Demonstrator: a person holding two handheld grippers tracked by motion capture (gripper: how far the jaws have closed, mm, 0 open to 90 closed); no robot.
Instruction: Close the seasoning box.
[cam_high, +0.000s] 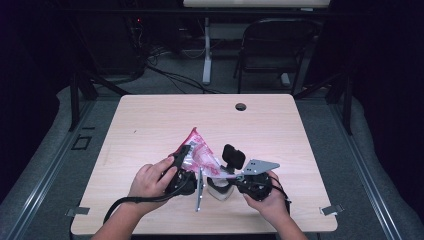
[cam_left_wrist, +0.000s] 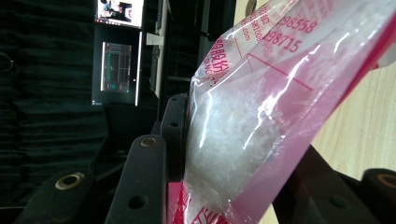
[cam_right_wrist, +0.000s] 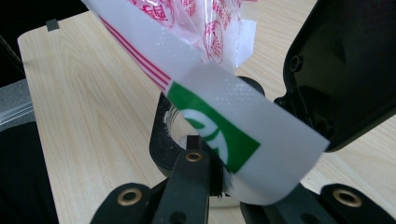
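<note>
A clear plastic bag (cam_high: 197, 152) with pink edges and red print hangs over the table's near middle, with white crumbly contents visible in the left gripper view (cam_left_wrist: 261, 116). My left gripper (cam_high: 181, 159) is shut on its lower left part, with the jaws (cam_left_wrist: 233, 154) pressed on both sides. The right gripper (cam_high: 227, 176) comes in from the right, and its jaws (cam_right_wrist: 210, 172) are shut on a white flap with a green mark (cam_right_wrist: 219, 130) that looks joined to the bag (cam_right_wrist: 210, 23).
Under the bag stands a small black and white device (cam_high: 218, 191) with a round opening (cam_right_wrist: 168, 135) and a raised black lid (cam_high: 233, 156). The wooden table (cam_high: 150, 120) has a cable hole (cam_high: 240, 106) at the back. A folding chair (cam_high: 275, 45) stands beyond it.
</note>
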